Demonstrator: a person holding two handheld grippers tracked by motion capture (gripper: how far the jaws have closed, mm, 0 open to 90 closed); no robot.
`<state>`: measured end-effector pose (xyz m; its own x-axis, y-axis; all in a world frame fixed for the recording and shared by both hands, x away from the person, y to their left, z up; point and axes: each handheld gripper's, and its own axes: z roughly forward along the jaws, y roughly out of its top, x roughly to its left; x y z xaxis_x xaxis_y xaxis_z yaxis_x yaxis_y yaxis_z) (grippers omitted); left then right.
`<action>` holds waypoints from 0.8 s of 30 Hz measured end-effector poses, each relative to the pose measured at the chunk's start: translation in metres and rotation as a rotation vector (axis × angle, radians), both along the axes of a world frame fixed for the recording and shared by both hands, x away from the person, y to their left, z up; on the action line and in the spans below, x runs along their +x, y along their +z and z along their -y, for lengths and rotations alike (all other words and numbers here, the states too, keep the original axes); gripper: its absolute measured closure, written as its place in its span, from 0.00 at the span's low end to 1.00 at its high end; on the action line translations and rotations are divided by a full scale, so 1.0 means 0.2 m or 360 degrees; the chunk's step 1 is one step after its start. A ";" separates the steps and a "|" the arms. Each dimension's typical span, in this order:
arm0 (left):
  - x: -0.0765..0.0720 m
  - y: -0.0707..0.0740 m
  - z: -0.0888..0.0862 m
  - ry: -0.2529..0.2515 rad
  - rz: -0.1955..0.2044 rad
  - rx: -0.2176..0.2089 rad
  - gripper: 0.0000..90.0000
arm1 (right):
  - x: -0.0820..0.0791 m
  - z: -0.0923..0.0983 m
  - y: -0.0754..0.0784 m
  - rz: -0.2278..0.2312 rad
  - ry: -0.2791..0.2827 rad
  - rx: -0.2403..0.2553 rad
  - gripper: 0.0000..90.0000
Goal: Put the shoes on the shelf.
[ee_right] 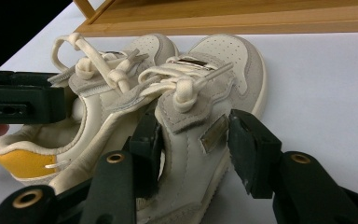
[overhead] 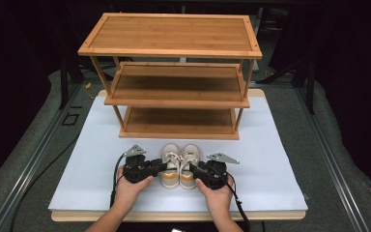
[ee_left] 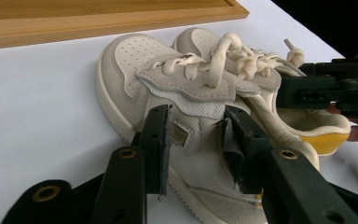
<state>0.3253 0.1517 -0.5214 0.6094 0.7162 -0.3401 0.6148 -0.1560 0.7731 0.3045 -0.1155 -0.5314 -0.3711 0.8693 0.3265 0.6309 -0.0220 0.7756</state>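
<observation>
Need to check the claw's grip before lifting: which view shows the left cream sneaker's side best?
The left gripper view: the left cream suede sneaker sits close up between the left claw. The high view shows it small from above; the right gripper view shows it behind the other shoe.

So the small pair of cream-and-grey lace-up sneakers (overhead: 179, 164) is mostly off-white leather with pale grey suede patches on the toe and tongue, cream laces, tiny perforation dots on the toe box, and mustard-yellow heel tabs. The three-tier bamboo shoe rack (overhead: 174, 72) is a warm honey brown with fine grain streaks. The flat tabletop sheet (overhead: 270, 159) is plain white with a faint bluish tint. Both grippers, the left gripper (overhead: 158, 167) and the right gripper (overhead: 193, 169), are matte black with brass-coloured rivets, each topped by a grey plate.
</observation>
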 end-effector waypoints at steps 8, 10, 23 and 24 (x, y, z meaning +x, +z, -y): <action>-0.03 -0.02 0.03 0.0091 -0.0021 -0.0022 0.52 | -0.04 0.02 0.01 0.0064 -0.0054 0.0038 0.53; -0.03 -0.03 0.03 0.0142 -0.0054 -0.0067 0.50 | -0.04 0.02 0.02 0.0052 -0.0074 0.0041 0.53; -0.05 -0.10 0.06 0.0270 0.0063 -0.0118 0.54 | -0.04 -0.01 -0.03 0.0082 -0.0163 0.0146 0.54; -0.05 -0.10 0.06 0.0277 0.0061 -0.0119 0.54 | -0.04 -0.02 -0.05 0.0079 -0.0169 0.0170 0.54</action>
